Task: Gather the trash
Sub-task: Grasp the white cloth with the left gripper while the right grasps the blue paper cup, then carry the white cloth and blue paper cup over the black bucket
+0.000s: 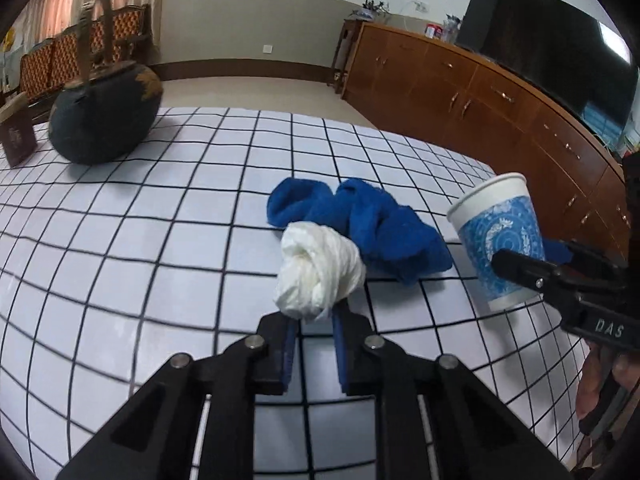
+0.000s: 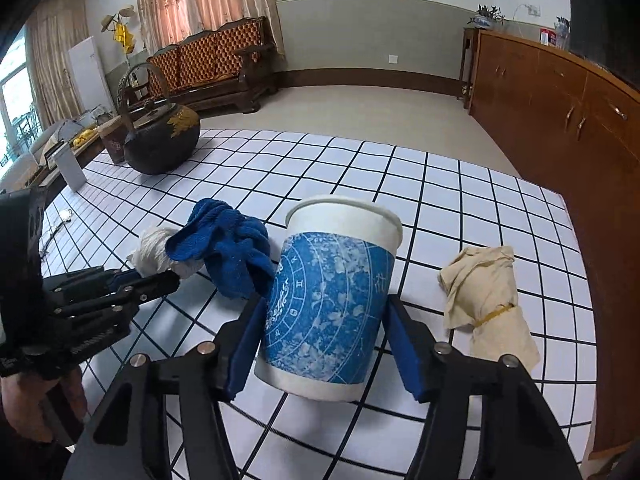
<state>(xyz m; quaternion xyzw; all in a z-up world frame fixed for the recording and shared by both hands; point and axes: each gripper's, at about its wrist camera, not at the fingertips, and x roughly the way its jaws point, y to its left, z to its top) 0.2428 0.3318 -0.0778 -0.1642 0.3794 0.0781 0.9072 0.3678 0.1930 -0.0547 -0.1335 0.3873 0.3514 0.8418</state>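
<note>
My left gripper (image 1: 314, 320) is shut on a crumpled white tissue wad (image 1: 318, 274), held just above the checked tablecloth (image 1: 140, 240); the wad also shows in the right wrist view (image 2: 154, 256). My right gripper (image 2: 322, 332) is shut on a blue-and-white paper cup (image 2: 332, 300), tilted and lifted off the cloth; the cup also shows in the left wrist view (image 1: 500, 240). A crumpled blue cloth (image 1: 360, 224) lies between the two grippers. A beige paper bundle tied with a rubber band (image 2: 488, 304) lies to the right of the cup.
A black iron kettle (image 1: 104, 120) stands at the far left of the table beside a brown box (image 1: 16, 140). A wooden sideboard (image 1: 480, 92) with a TV (image 1: 552, 52) runs along the right. A wooden sofa (image 2: 216, 64) stands at the back.
</note>
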